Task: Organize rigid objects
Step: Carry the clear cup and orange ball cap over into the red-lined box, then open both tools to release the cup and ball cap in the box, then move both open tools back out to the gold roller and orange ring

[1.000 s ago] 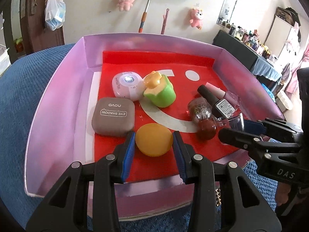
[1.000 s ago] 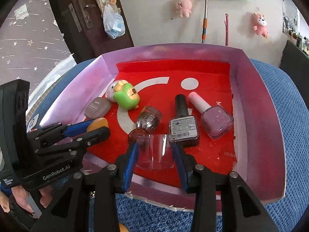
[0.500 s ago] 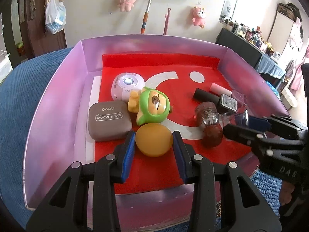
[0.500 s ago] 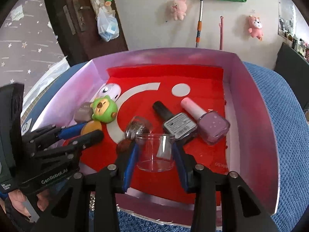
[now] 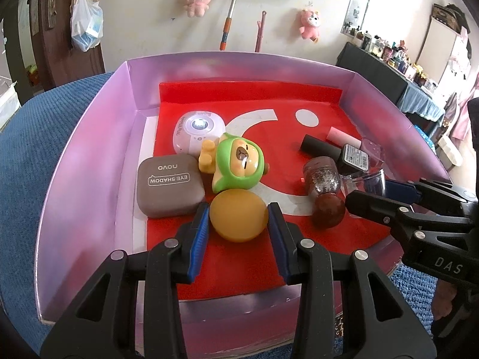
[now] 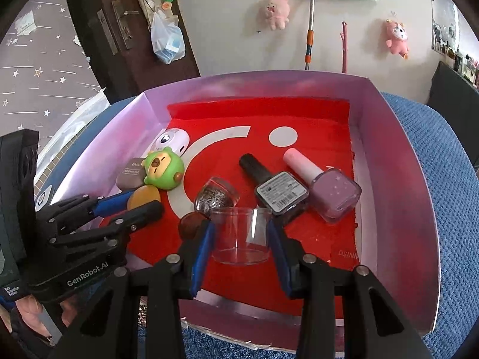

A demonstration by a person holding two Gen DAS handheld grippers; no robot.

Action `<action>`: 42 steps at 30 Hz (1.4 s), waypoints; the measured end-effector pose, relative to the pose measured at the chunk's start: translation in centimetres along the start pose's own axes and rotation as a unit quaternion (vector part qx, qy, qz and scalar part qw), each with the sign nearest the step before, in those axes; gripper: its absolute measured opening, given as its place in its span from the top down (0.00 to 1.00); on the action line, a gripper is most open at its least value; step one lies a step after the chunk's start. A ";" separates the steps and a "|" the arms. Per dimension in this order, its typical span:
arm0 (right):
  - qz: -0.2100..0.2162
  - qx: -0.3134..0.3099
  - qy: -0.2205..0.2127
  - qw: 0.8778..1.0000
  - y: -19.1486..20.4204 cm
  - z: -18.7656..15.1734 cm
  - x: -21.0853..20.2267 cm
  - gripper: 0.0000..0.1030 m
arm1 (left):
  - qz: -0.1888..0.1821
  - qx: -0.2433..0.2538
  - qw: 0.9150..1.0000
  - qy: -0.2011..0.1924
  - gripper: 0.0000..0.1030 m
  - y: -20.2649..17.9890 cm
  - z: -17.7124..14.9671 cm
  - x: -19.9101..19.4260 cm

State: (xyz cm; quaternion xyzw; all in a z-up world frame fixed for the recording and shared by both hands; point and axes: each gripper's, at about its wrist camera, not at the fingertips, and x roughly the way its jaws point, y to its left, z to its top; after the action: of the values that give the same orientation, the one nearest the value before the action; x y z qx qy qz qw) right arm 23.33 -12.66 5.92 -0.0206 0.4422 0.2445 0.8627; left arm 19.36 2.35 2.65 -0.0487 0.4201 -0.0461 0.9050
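Note:
My left gripper point(image 5: 238, 211) is shut on a round orange-yellow piece point(image 5: 238, 224) low over the red floor of a pink box point(image 5: 89, 161), near its front wall. In the right wrist view the left gripper point(image 6: 140, 203) shows at the left with the orange piece point(image 6: 143, 196) between its fingers. My right gripper point(image 6: 240, 229) is shut on a clear plastic cup point(image 6: 241, 239) near the box's front. A green toy figure point(image 5: 239, 166) lies face up, touching the orange piece.
A brown eye shadow compact point(image 5: 170, 188) and a white-pink round device point(image 5: 199, 131) lie at the left. A glitter bottle with a brown cap point(image 6: 215, 199), a black nail polish point(image 6: 275, 187) and a lilac one point(image 6: 326, 188) lie beside the cup. Blue fabric point(image 6: 443, 179) surrounds the box.
The green toy has tipped over from showing its back to lying face up against the orange piece. The nail polish bottles have shifted a little. Both grips are unchanged.

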 end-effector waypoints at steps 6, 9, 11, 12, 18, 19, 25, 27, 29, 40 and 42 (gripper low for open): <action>0.002 -0.003 0.000 1.000 0.0 0.0 -0.1 0.59 | -0.008 -0.005 1.000 0.000 0.55 0.0 -0.1 -0.2; 0.006 -0.003 -0.002 1.000 0.2 -0.2 -0.4 0.55 | -0.004 -0.009 1.000 -0.007 0.50 0.1 -0.2 -0.7; 0.008 -0.003 -0.007 1.000 0.2 -0.4 -0.8 0.51 | 0.003 -0.013 1.000 -0.015 0.45 0.1 -0.3 -1.1; 0.009 -0.003 -0.009 1.000 0.3 -0.5 -1.0 0.50 | 0.003 -0.015 1.000 -0.018 0.44 0.2 -0.3 -1.4; 0.017 -0.006 -0.022 1.000 1.0 -0.9 -2.5 0.42 | -0.011 -0.030 0.999 -0.026 0.35 0.5 -0.8 -2.6; 0.018 -0.007 -0.025 1.000 1.1 -1.0 -2.7 0.42 | -0.008 -0.028 0.999 -0.028 0.35 0.3 -0.9 -2.8; 0.036 -0.007 -0.045 0.998 1.6 -1.6 -4.8 0.31 | -0.004 -0.014 0.999 -0.041 0.23 -0.7 -1.5 -4.3; 0.040 -0.006 -0.053 0.998 1.7 -1.9 -5.6 0.29 | -0.001 -0.010 0.999 -0.048 0.20 -1.0 -1.7 -4.9; 0.044 -0.005 -0.060 0.997 1.7 -2.3 -6.3 0.25 | 0.005 -0.008 0.998 -0.055 0.08 -1.1 -1.9 -5.5; 0.052 -0.012 -0.094 0.994 2.3 -4.1 -8.9 0.10 | 0.014 -0.006 0.997 -0.070 0.05 -1.6 -3.2 -7.4; 0.054 -0.014 -0.101 0.993 2.4 -4.5 -9.3 0.07 | 0.021 -0.006 0.997 -0.072 0.04 -1.6 -3.5 -7.6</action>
State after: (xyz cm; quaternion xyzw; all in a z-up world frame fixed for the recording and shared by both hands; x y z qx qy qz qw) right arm 14.35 -15.46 10.81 0.0159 0.3498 0.2979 0.8881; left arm 11.76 1.49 6.34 -0.0483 0.3554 -0.0209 0.9332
